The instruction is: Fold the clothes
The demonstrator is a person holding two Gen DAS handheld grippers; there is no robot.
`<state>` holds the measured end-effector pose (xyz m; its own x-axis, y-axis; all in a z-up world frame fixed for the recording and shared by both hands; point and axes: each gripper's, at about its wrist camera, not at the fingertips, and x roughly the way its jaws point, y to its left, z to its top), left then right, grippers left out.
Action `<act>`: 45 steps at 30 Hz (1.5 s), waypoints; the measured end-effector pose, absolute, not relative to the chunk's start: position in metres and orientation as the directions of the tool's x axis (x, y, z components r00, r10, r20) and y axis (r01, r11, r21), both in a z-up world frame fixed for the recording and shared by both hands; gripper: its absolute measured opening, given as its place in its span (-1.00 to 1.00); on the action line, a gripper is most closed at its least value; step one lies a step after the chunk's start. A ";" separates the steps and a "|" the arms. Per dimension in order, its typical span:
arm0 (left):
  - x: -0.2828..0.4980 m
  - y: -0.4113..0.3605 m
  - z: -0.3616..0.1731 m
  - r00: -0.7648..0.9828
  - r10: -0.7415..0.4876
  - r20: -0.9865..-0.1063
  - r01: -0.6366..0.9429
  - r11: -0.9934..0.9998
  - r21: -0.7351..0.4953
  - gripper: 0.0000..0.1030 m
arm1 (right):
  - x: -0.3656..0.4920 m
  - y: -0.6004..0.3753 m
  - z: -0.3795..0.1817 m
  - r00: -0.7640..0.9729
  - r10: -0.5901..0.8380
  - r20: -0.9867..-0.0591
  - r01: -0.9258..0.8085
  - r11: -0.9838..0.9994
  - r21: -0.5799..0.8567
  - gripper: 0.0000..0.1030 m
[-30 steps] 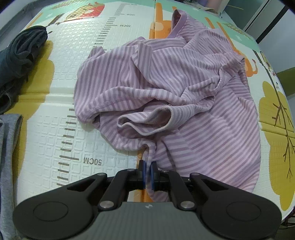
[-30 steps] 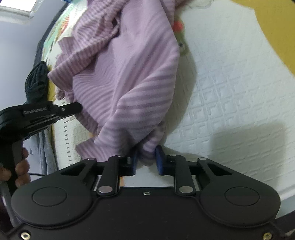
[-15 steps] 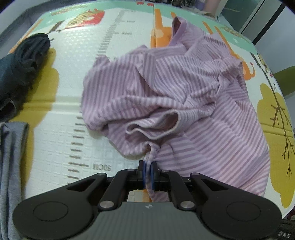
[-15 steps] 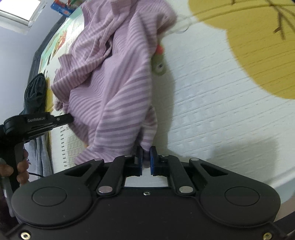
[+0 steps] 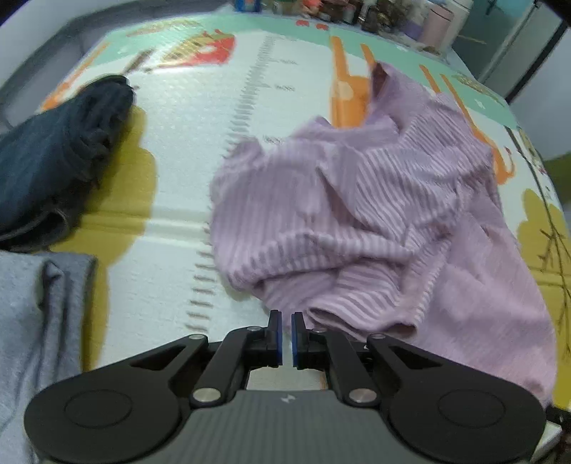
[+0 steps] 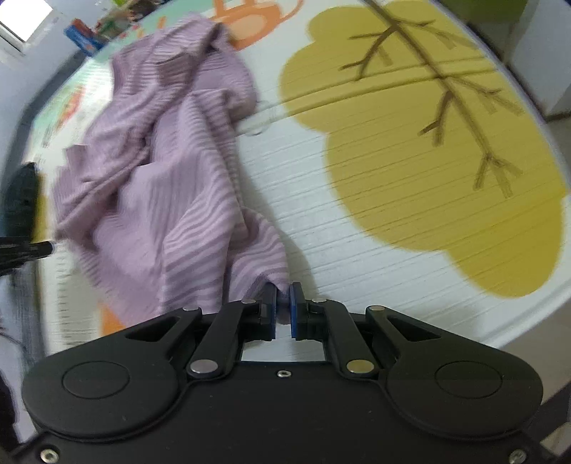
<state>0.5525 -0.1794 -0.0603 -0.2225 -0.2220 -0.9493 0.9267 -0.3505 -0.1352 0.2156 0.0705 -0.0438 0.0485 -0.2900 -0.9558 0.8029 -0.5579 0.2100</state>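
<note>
A lilac striped shirt (image 5: 357, 214) lies crumpled on the play mat (image 5: 160, 285), blurred by motion. My left gripper (image 5: 284, 332) hovers just left of the shirt's near hem. Its jaws stand a narrow gap apart, with only mat showing between them. In the right wrist view the shirt (image 6: 178, 178) stretches away to the upper left. My right gripper (image 6: 283, 303) is shut on the shirt's near corner, and fabric is pinched between the blue pads (image 6: 271, 303). The tip of the left gripper (image 6: 25, 250) shows at the left edge.
A dark navy garment (image 5: 53, 160) lies bunched at the left, and a grey garment (image 5: 35, 321) lies nearer, at the lower left. Bottles and small items (image 5: 357, 10) line the mat's far edge. A yellow tree print (image 6: 428, 178) covers the mat right of the shirt.
My left gripper has let go of the shirt's hem and moved left of it. The right gripper still holds its corner and has pulled it back along the mat.
</note>
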 end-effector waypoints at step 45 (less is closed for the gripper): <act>0.499 -0.112 -0.109 -0.325 -0.046 -0.945 0.921 -0.242 -0.305 -0.84 | 0.186 0.083 -0.066 0.069 -0.255 -0.965 0.770 -0.601 0.214 -0.86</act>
<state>0.4991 -0.1124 -0.1090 -0.3251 -0.0457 -0.9446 0.9211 -0.2418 -0.3053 0.1864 0.0828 -0.0664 0.0688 -0.2548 -0.9645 0.7704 -0.6007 0.2136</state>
